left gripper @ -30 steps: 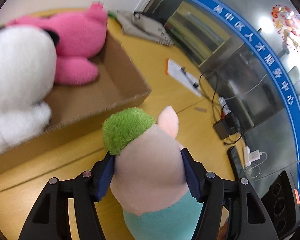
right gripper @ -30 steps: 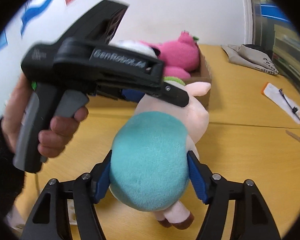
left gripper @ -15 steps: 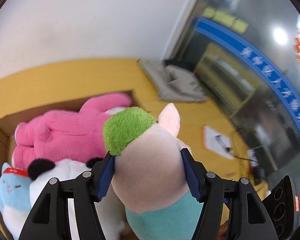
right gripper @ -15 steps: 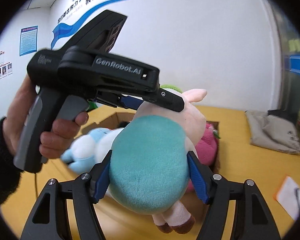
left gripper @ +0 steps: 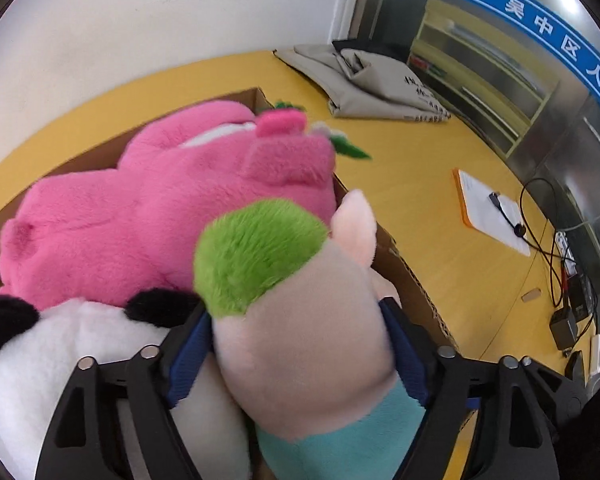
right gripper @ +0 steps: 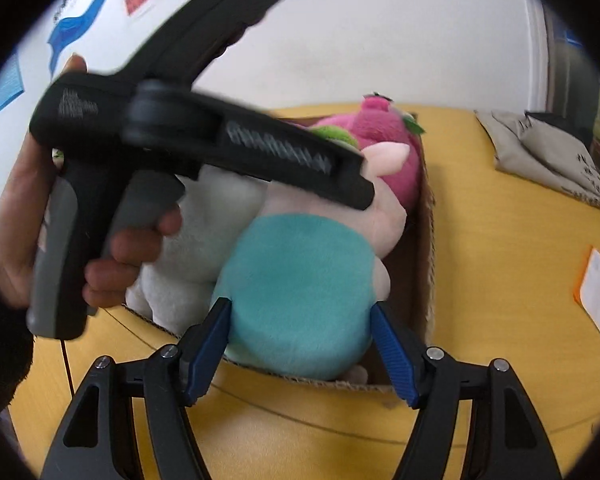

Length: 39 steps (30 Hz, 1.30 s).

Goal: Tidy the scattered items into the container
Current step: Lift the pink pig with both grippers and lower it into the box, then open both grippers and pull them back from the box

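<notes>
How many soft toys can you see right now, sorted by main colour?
Pink: 1, the pink plush in the box.
White with black ears: 1, the panda.
Pale pink with green tuft and teal bottom: 1, the pig, held by both the left gripper and the right gripper.
Total: 3.

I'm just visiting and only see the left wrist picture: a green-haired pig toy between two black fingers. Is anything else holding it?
Observer: Yes. The right gripper is clamped around the teal body of the pig.
Operator: Who carries the left gripper?
Observer: A bare hand with a dark sleeve grips its handle.
Operator: Is the pig inside the cardboard box?
Observer: Not fully, it seems: its teal rear covers part of the box's near rim.
</notes>
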Each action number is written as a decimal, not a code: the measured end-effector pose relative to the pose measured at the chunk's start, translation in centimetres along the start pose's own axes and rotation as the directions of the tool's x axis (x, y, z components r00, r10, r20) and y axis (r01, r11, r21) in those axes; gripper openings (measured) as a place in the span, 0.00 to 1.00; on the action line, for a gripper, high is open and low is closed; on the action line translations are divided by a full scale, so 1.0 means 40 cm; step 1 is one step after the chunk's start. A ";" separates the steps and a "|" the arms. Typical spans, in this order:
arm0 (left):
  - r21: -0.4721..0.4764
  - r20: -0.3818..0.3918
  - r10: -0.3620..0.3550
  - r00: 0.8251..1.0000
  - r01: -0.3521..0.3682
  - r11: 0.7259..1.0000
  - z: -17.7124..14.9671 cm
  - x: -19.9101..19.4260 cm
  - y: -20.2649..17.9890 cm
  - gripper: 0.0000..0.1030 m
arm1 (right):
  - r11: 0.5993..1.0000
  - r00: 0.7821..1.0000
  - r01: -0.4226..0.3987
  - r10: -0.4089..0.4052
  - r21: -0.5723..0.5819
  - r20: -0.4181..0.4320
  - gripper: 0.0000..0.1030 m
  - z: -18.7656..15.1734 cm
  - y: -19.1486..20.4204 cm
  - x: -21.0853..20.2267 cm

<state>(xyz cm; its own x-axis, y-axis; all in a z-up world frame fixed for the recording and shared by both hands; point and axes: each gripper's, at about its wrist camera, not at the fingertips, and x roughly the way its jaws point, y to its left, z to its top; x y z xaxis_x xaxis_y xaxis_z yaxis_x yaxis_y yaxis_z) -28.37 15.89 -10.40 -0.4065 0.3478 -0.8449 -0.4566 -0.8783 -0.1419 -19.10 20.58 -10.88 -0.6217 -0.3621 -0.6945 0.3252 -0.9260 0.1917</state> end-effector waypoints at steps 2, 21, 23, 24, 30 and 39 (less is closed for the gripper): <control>-0.018 0.023 -0.013 1.000 0.014 1.000 -0.004 -0.025 0.005 0.83 | 1.000 1.000 0.019 -0.019 0.020 -0.003 0.78 -0.004 0.003 0.001; -0.142 0.377 0.270 0.886 -0.232 0.962 -0.491 -0.701 0.057 1.00 | 0.984 0.960 0.169 -0.178 0.060 0.218 0.84 -0.063 0.195 -0.340; -0.175 0.368 0.305 0.878 -0.257 0.951 -0.541 -0.705 0.063 1.00 | 0.980 0.955 0.192 -0.197 0.045 0.221 0.84 -0.081 0.243 -0.360; -0.192 0.361 0.321 0.876 -0.267 0.944 -0.565 -0.703 0.067 1.00 | 0.979 0.954 0.198 -0.202 0.041 0.222 0.84 -0.090 0.262 -0.367; -0.262 0.331 0.329 0.884 -0.249 0.932 -0.656 -0.697 0.092 1.00 | 0.965 0.943 0.257 -0.260 0.043 0.208 0.84 -0.130 0.317 -0.388; -0.265 0.338 0.323 0.884 -0.240 0.934 -0.664 -0.675 0.081 1.00 | 0.949 0.933 0.313 -0.316 0.049 0.170 0.84 -0.152 0.330 -0.383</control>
<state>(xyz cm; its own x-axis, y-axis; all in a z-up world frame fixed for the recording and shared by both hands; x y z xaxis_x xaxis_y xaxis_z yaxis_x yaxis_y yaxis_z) 2.15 -5.05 -1.73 -0.7743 0.1343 -0.6184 -0.1187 -0.9907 -0.0665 -0.96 14.56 -1.92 -0.8042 -0.0633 -0.5910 0.0795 -0.9968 -0.0014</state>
